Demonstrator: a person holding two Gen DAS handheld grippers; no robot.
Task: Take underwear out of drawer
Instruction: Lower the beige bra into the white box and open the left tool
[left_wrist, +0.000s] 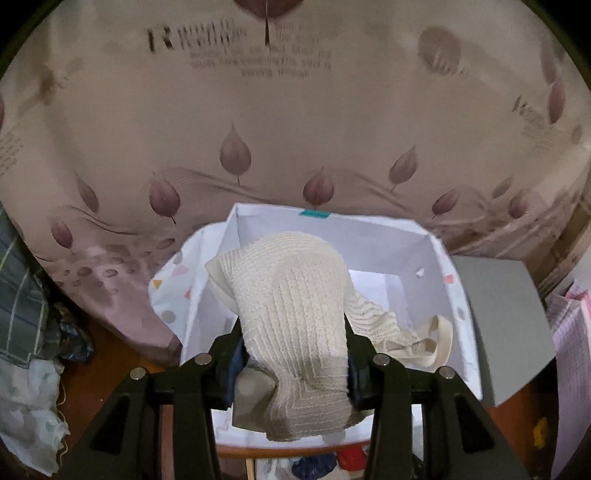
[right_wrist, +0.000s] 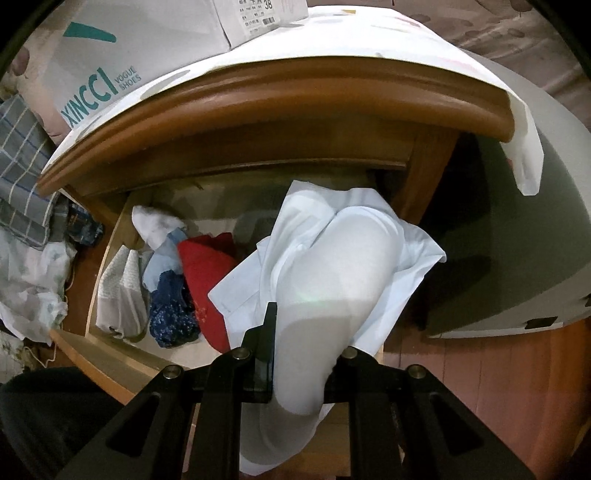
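Leaf-printed bedding backs a scene where the left tool (left_wrist: 295, 363) clamps a cream ribbed underwear piece (left_wrist: 295, 295) above a white box (left_wrist: 391, 236), the right tool (right_wrist: 301, 354) pinches a white garment (right_wrist: 332, 273) over the open drawer (right_wrist: 110, 354), and beyond, a shoebox (right_wrist: 110, 48) reads "XINCCI VOGUE SHOES".

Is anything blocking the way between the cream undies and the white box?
Nothing visible. The left gripper holds the cream underwear right over the open white box, and part of the cloth already hangs inside.
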